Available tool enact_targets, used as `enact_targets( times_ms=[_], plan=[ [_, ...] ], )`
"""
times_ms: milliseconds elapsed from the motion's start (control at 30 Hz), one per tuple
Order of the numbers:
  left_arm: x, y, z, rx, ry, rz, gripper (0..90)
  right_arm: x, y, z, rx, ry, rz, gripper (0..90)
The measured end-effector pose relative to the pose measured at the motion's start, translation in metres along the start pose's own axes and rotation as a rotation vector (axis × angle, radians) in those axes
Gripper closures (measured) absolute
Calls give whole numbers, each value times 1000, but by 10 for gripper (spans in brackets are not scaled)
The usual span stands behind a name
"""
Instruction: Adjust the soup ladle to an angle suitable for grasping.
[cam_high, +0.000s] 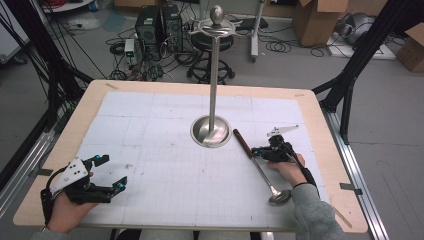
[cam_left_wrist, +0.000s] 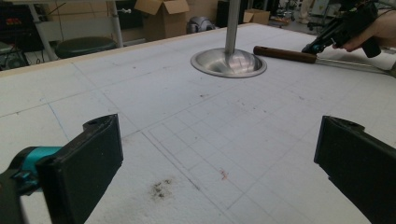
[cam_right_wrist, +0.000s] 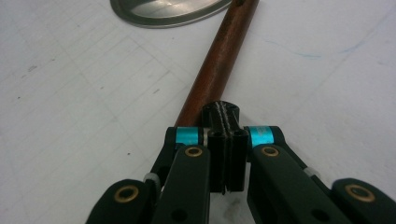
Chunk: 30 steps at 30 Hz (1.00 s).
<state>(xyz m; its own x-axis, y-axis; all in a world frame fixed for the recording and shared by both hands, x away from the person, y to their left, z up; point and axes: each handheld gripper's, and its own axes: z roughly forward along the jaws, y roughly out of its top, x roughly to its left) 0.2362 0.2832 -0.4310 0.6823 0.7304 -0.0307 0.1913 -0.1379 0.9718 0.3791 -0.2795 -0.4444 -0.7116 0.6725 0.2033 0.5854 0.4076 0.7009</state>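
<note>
Two tools in play: our right tool (cam_high: 264, 150) is pressed shut at the wood-handled steel ladle (cam_high: 260, 167) lying unlifted on the counter (cam_high: 320, 130), our left tool (cam_high: 111, 172) gaping wide, empty.

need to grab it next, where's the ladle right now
In the high view the ladle lies flat, right of the stand's base, with the right gripper at its handle.
</note>
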Motion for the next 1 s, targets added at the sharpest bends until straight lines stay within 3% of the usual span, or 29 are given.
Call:
enact_targets(
  times_ms=[233,300,833,1000],
  plan=[
    [0,0,0,1,-2,4,17,1,0,0,4,17,2,900],
    [0,0,0,0,-2,4,17,2,0,1,5,51,-1,900],
    [0,0,1,1,-5,5,17,19,4,6,70,103,-88,900],
    [0,0,1,-1,-5,4,17,25,3,5,102,140,-98,900]
  ],
)
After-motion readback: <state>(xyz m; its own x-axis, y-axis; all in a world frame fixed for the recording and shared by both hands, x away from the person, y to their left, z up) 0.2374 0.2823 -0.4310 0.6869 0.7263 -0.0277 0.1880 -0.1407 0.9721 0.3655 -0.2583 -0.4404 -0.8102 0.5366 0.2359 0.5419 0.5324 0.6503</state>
